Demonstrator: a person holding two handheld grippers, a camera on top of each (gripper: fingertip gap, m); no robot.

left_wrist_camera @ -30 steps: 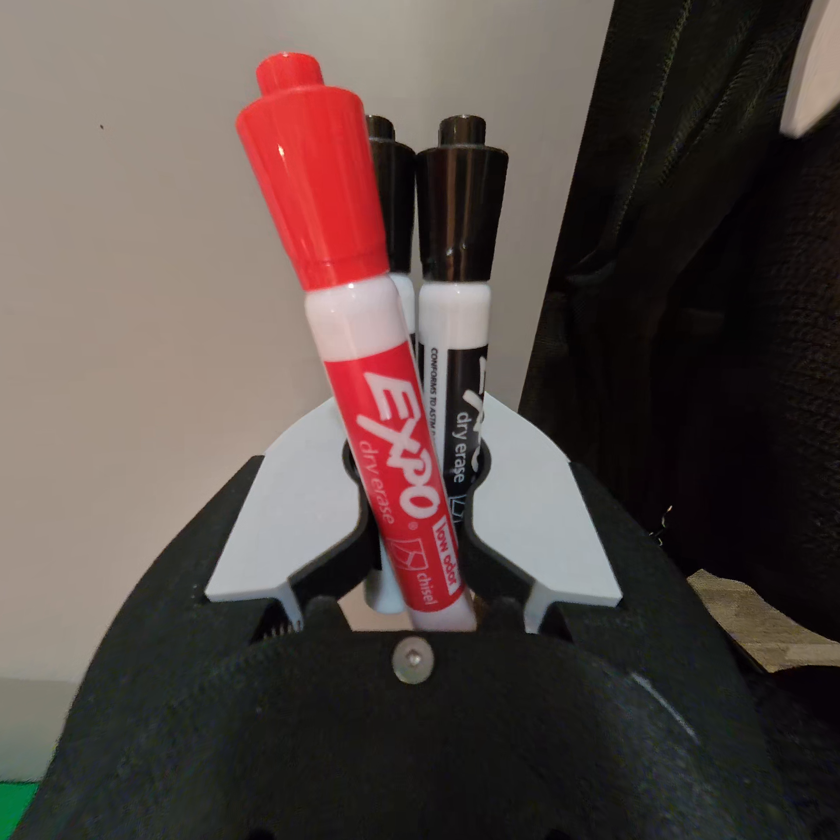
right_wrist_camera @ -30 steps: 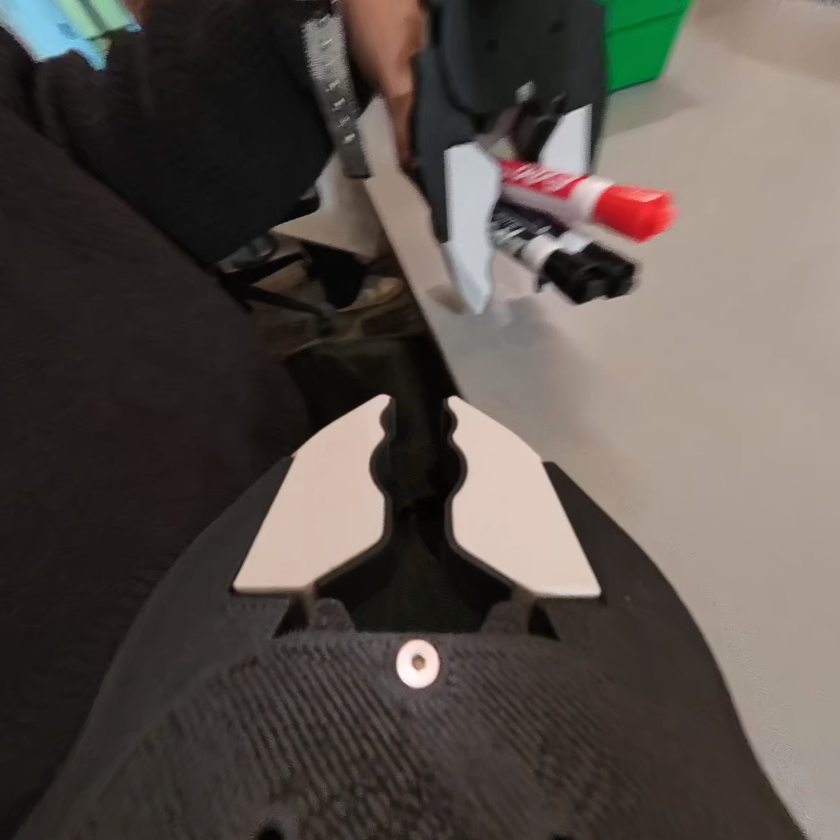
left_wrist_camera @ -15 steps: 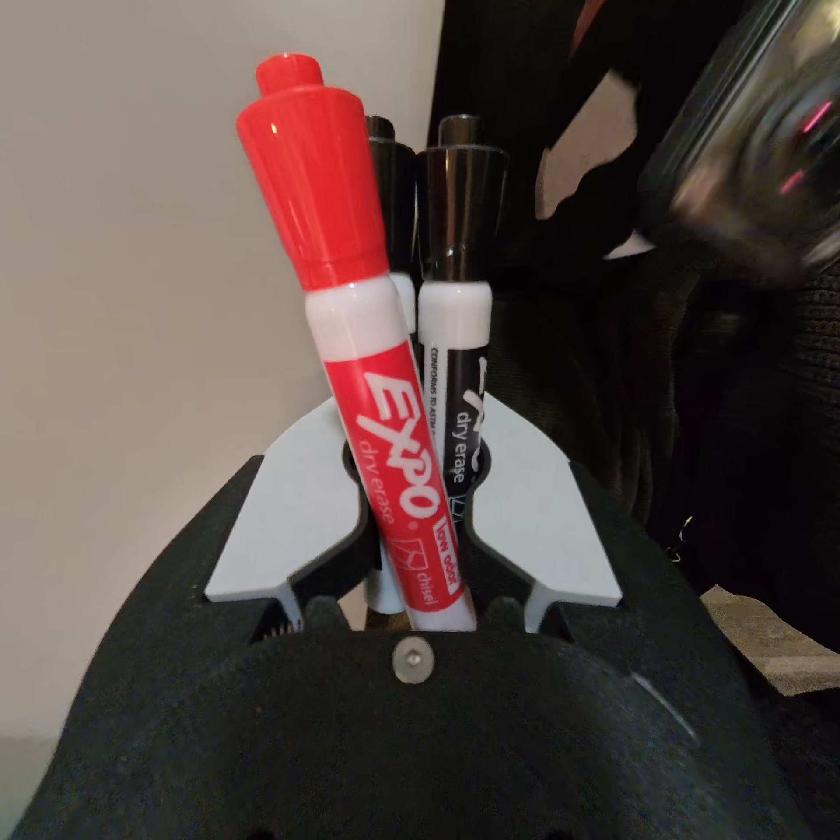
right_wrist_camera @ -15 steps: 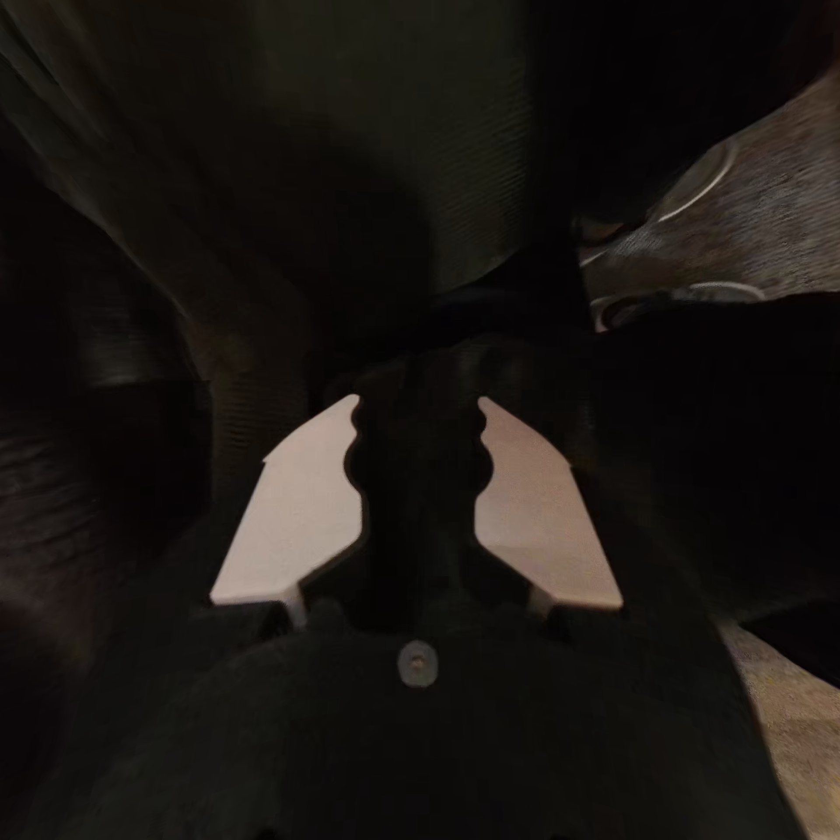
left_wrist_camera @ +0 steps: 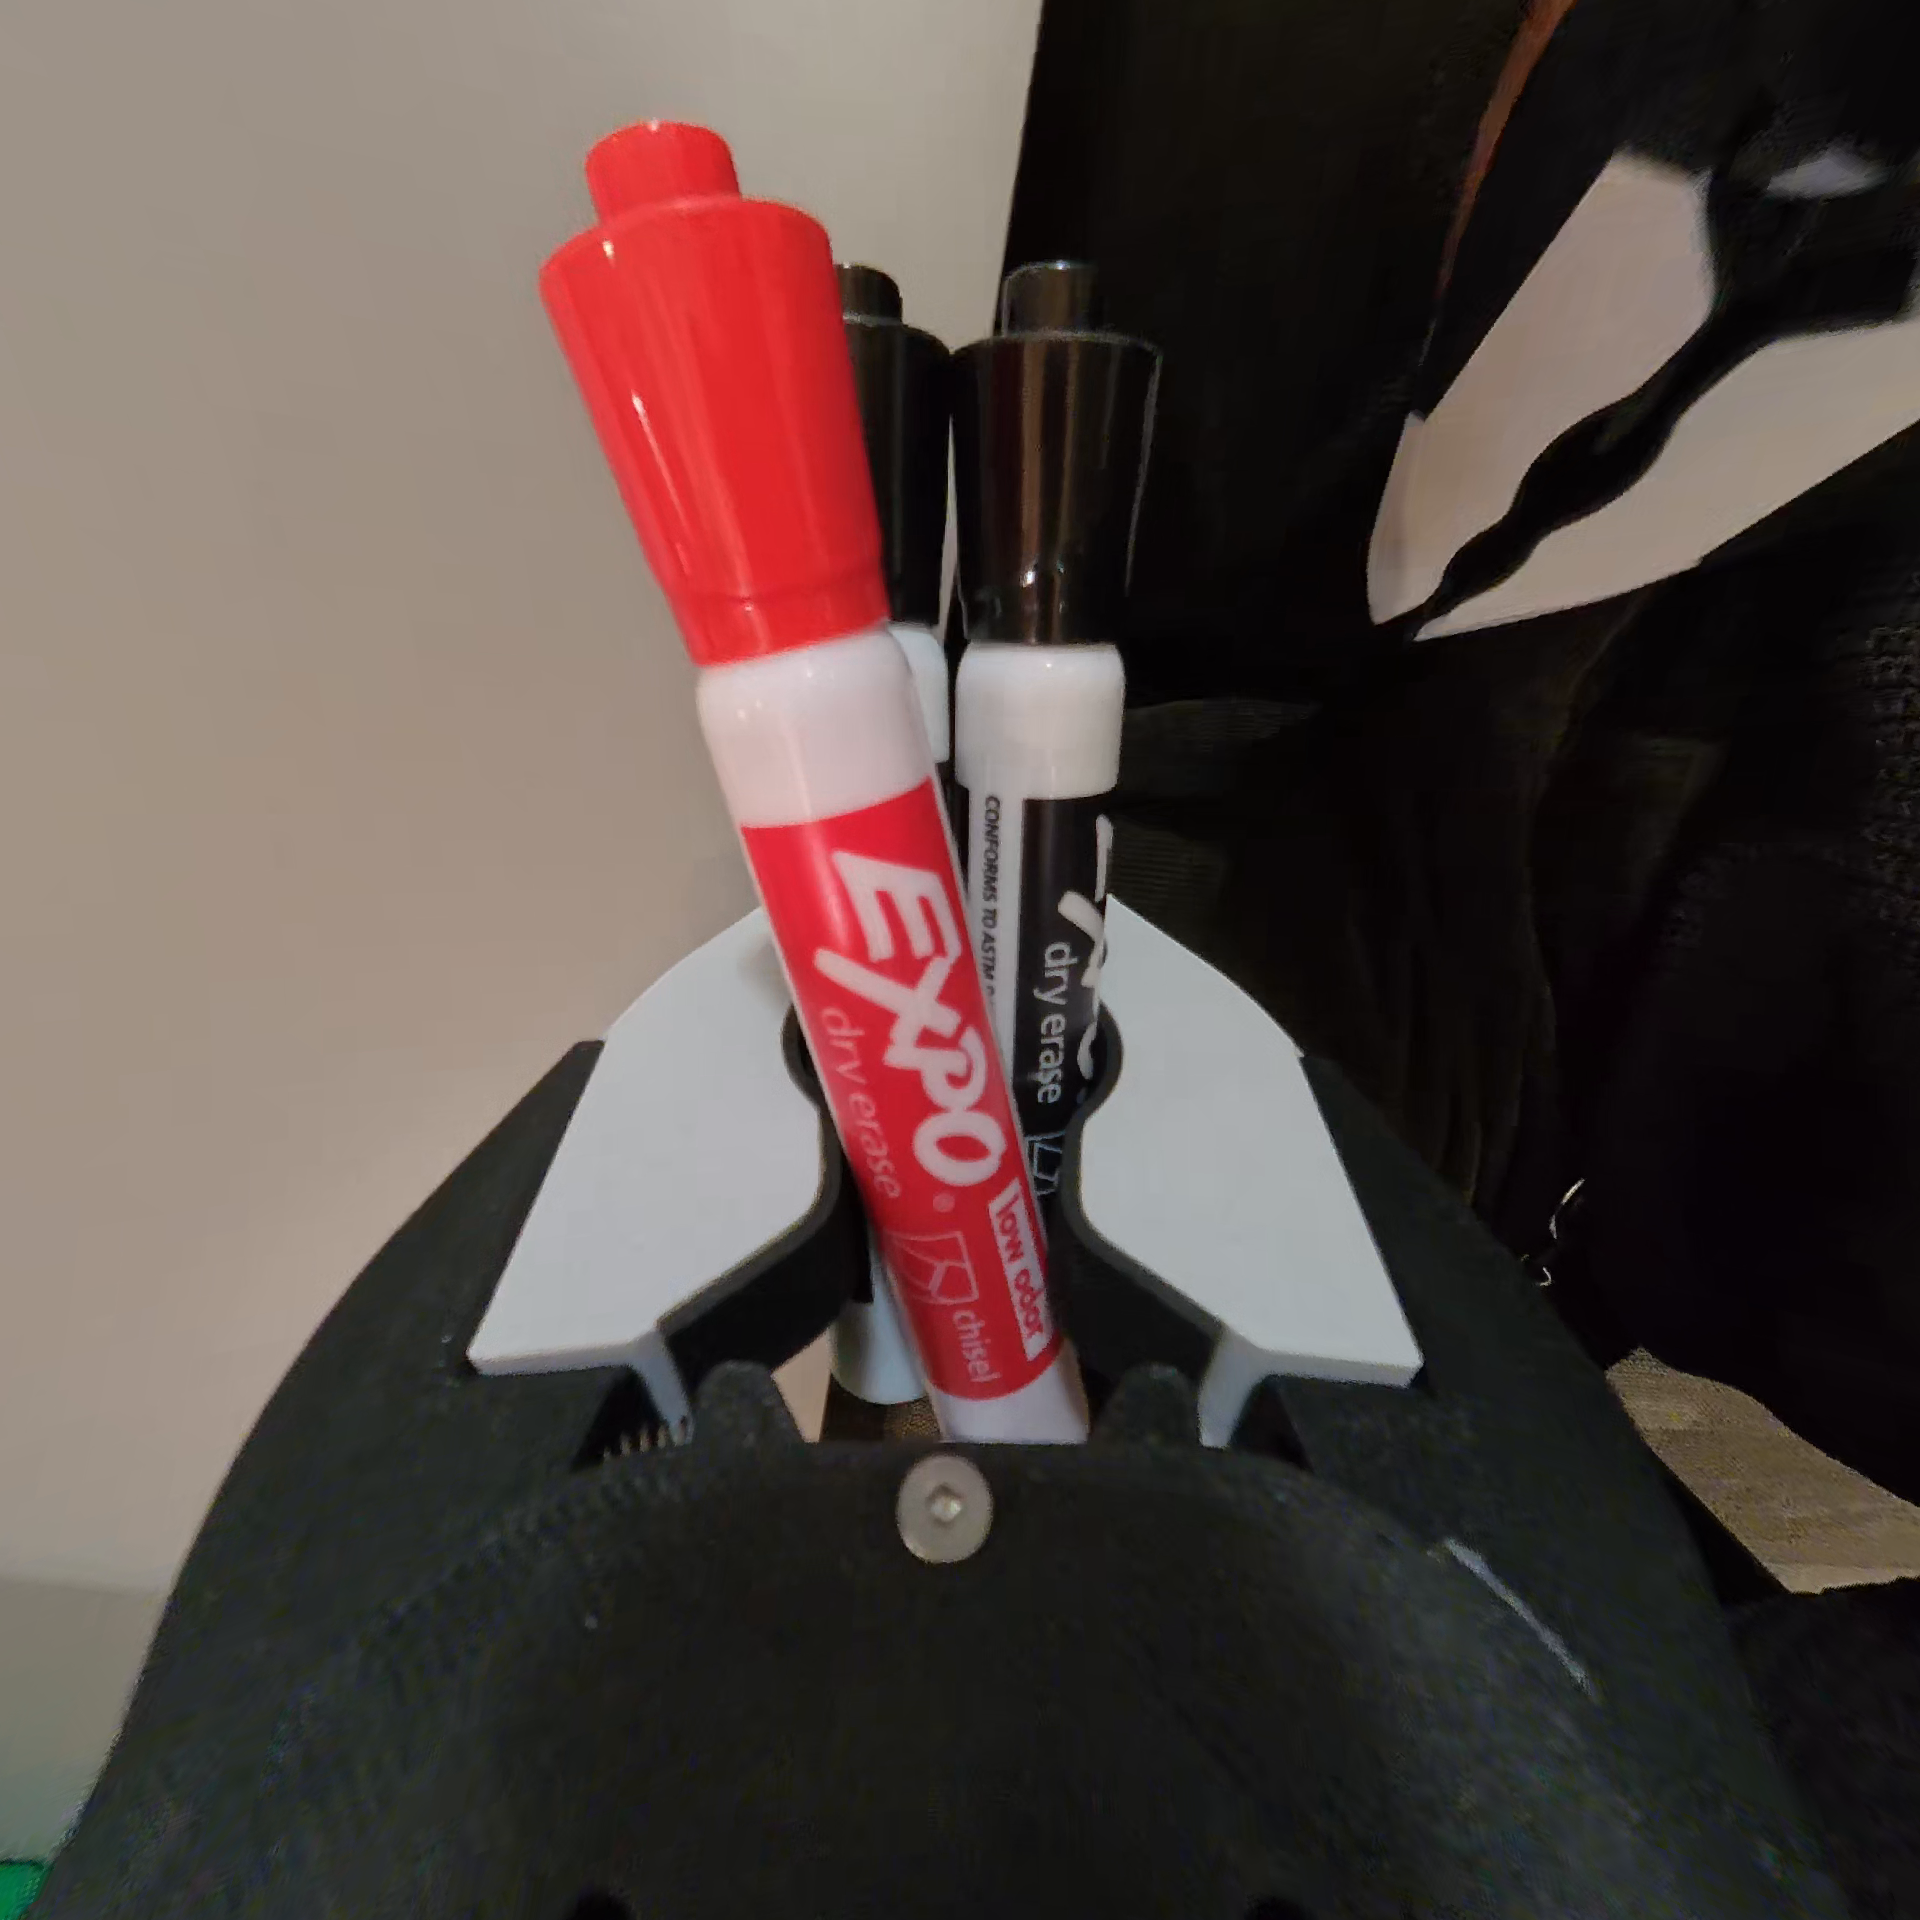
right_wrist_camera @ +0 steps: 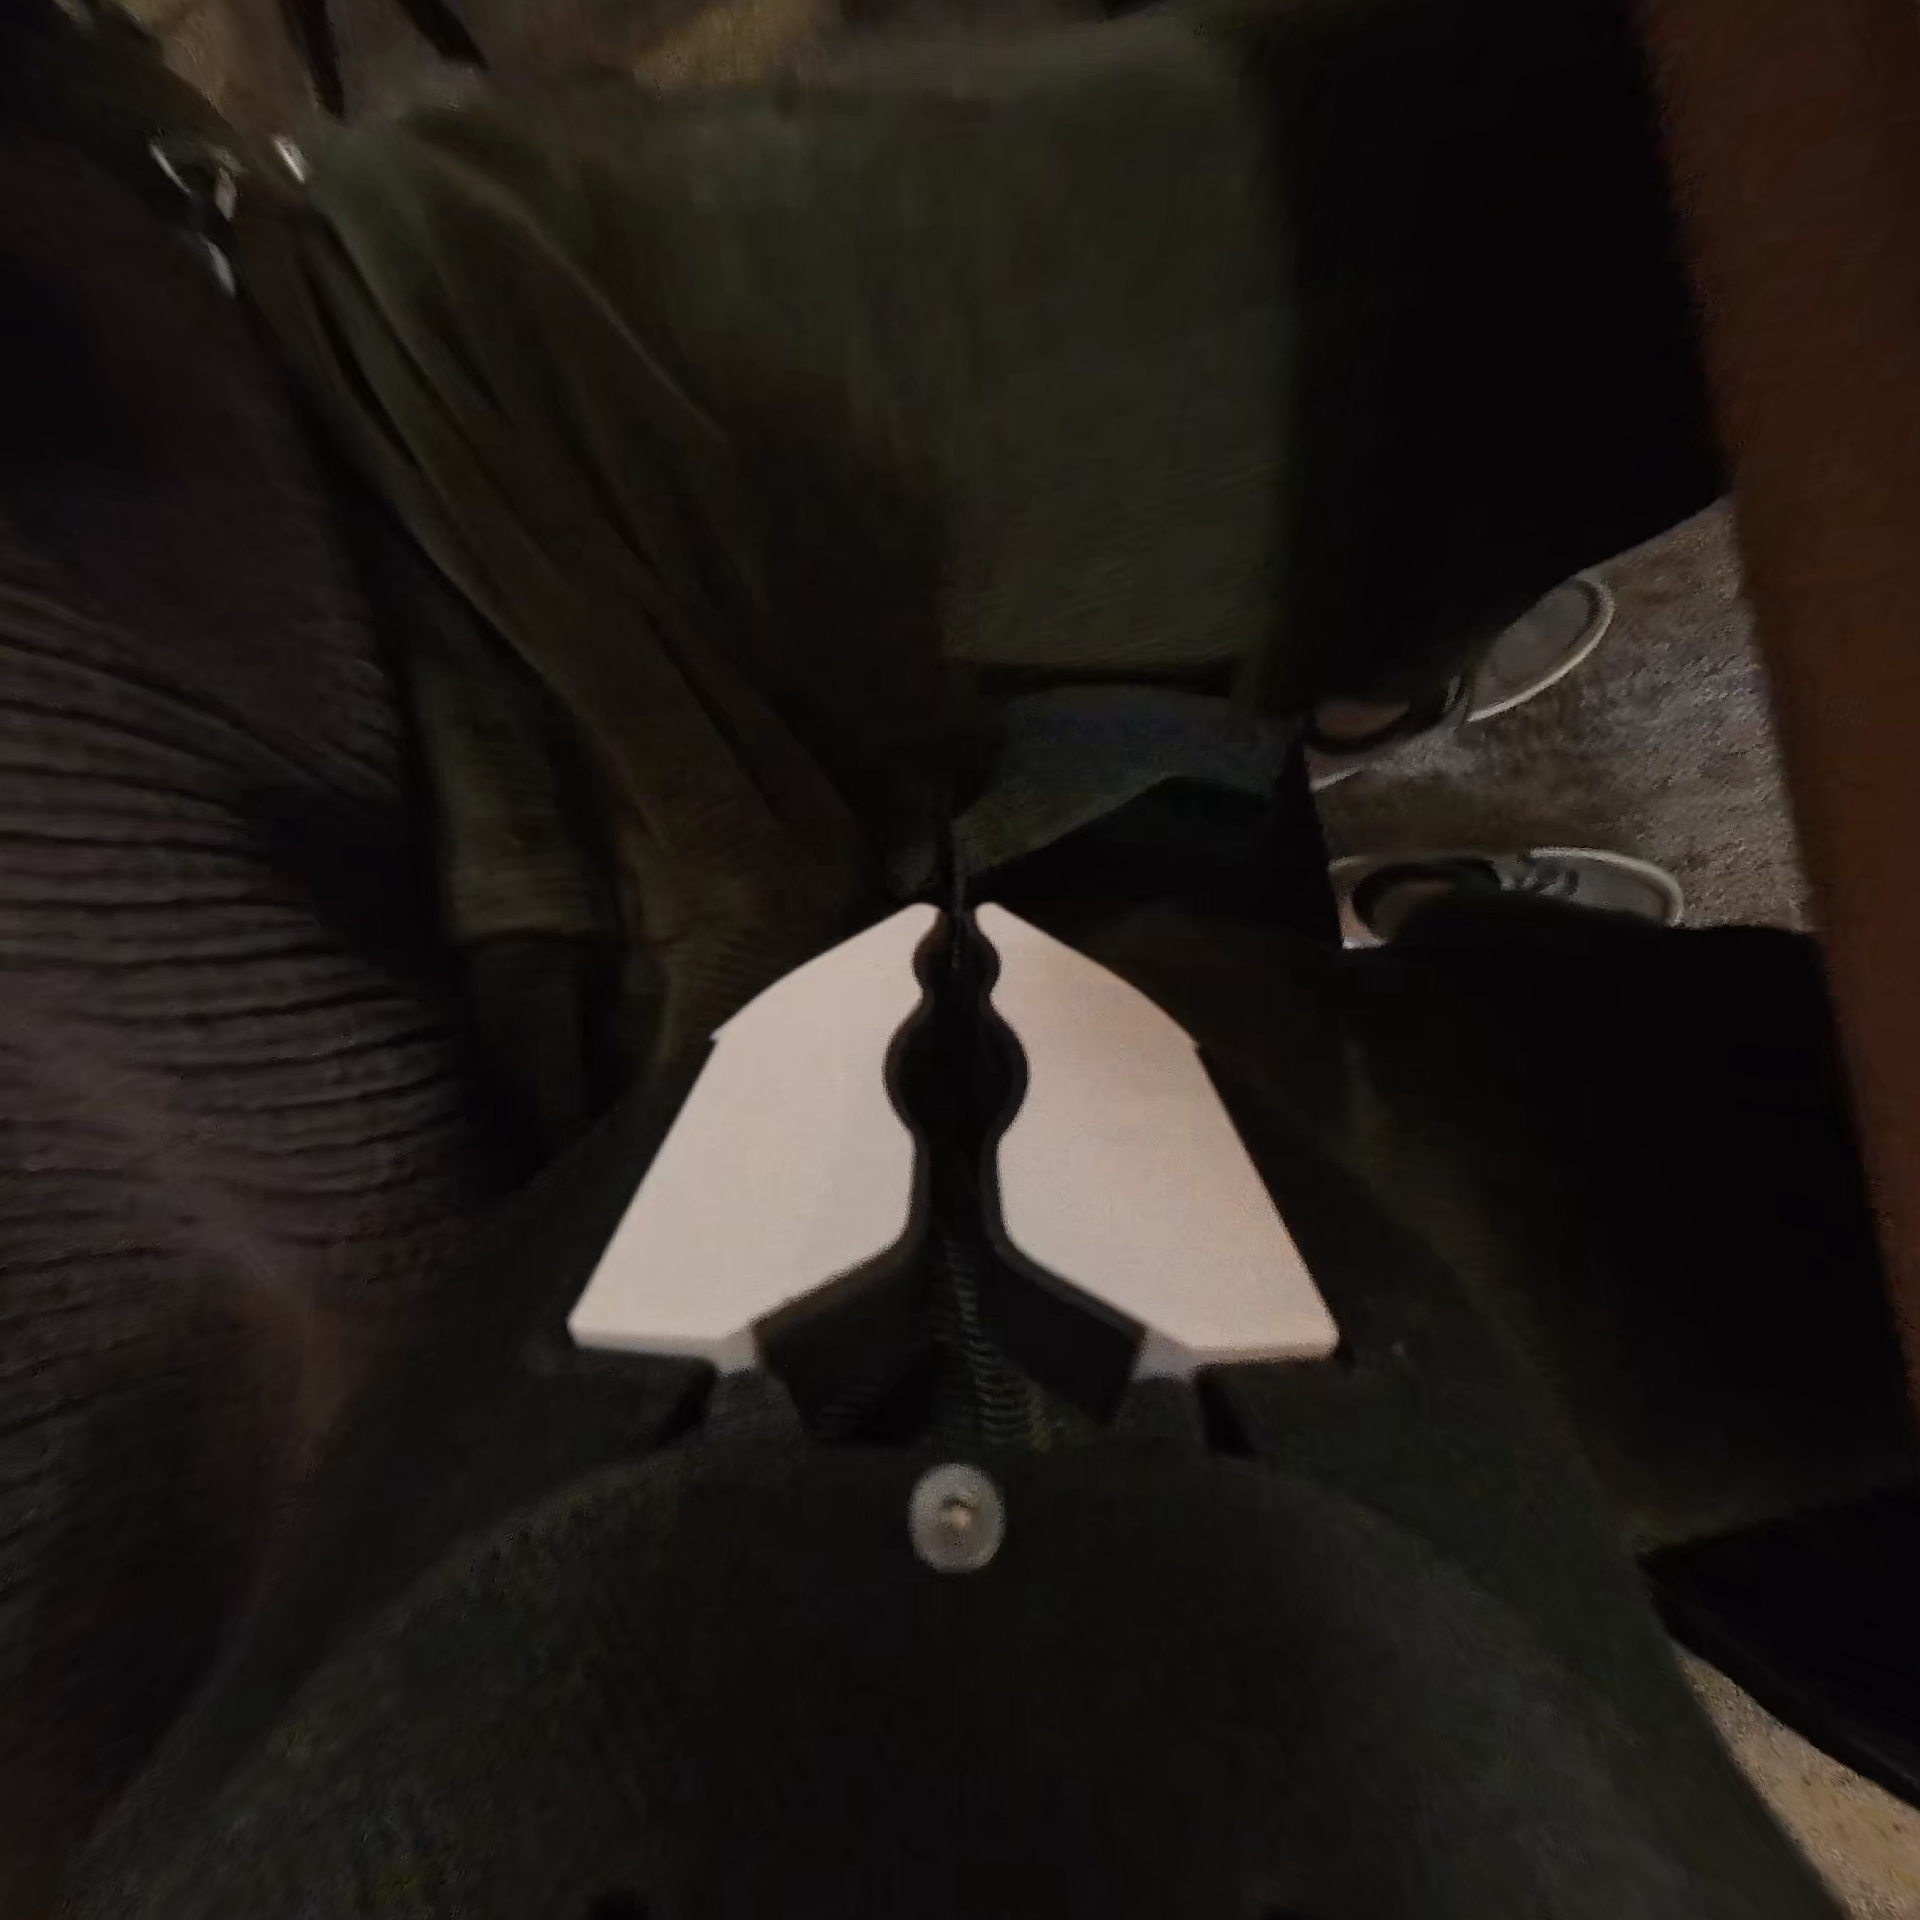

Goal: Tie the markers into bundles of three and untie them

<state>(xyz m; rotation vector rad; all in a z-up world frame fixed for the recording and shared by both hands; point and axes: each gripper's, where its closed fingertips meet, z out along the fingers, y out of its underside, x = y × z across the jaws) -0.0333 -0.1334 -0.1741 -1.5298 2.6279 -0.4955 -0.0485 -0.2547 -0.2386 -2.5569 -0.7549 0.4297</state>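
In the left wrist view my left gripper (left_wrist_camera: 951, 935) is shut on three markers that point forward. They are a red marker (left_wrist_camera: 790, 727) in front and two black markers (left_wrist_camera: 1049, 582) side by side behind it. My right gripper shows at the upper right of that view (left_wrist_camera: 1429, 608), fingers together, close to the marker caps. In the right wrist view the right gripper (right_wrist_camera: 956, 909) is shut, with its tips pressed at dark cloth (right_wrist_camera: 831, 520). A thin dark line runs out from the tips. I cannot tell whether anything is held.
A pale plain surface (left_wrist_camera: 312, 727) fills the left of the left wrist view. A person's dark clothing (left_wrist_camera: 1403, 987) fills the right. In the blurred right wrist view, two shoes (right_wrist_camera: 1538, 644) (right_wrist_camera: 1558, 883) stand on grey carpet, with a brown upright edge (right_wrist_camera: 1818, 520) at the right. The gap from one gripper's tips to the other's is roughly 15 cm.
My right gripper swung away from the table towards the person's dark clothing and closed from open to shut. My left gripper kept the three markers and turned slightly toward the clothing.
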